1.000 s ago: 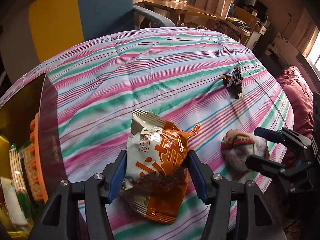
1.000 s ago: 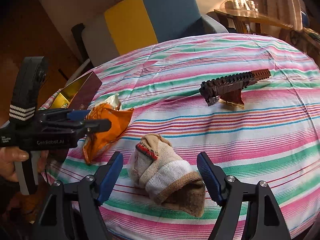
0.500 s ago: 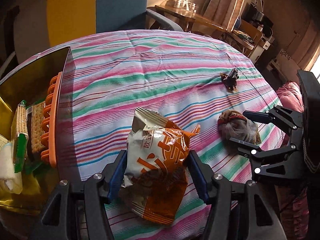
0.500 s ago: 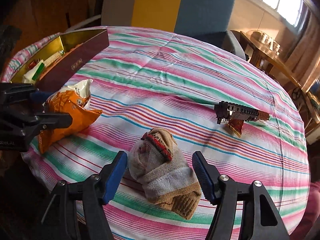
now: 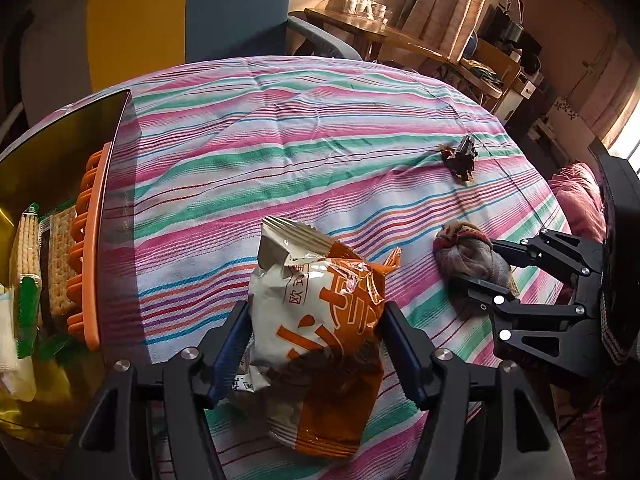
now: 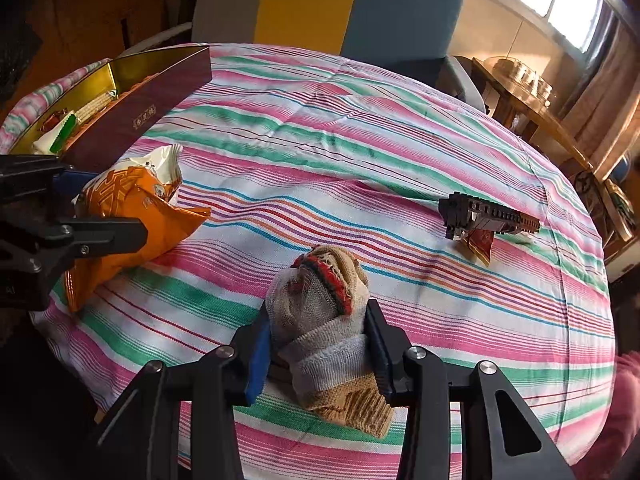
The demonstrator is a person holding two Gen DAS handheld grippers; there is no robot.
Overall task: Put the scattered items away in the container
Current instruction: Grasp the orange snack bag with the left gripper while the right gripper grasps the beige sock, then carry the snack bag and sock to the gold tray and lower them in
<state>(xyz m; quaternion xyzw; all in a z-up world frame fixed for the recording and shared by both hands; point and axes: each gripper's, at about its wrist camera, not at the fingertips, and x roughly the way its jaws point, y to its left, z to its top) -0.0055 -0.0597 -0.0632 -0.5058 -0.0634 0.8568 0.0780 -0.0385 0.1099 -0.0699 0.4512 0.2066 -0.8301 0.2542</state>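
Between the right tongs (image 6: 318, 344): rolled sock (image 6: 324, 320), both blue pads against its sides; jaws closing on it.
Between the left tongs (image 5: 316, 344): orange-and-white snack bag (image 5: 320, 320) lying on the striped cloth (image 5: 280, 152); jaws opening, wide apart; whether the pads press the bag cannot be told.
Hidden or cut off: lower end of the bag runs below the left tongs' arms; the sock's far side is covered by the right tongs (image 5: 496, 276) in the left view; print on the bag only partly readable.
Container (image 5: 60, 168): gold-lined box left of the left tongs, cut by the frame edge; holds cracker packs (image 5: 28, 248) and an orange plastic piece (image 5: 90, 248).
Brick toy (image 6: 488, 216): beyond the right tongs, to their right, well apart, on a small red-gold packet (image 6: 478, 242).
Right view only: box's maroon outer wall (image 6: 140, 120) with a label; left tongs (image 6: 100, 212) from the side, astride the bag (image 6: 136, 208).
Left view only: box contents in detail; the toy (image 5: 462, 156) seen end-on, small.
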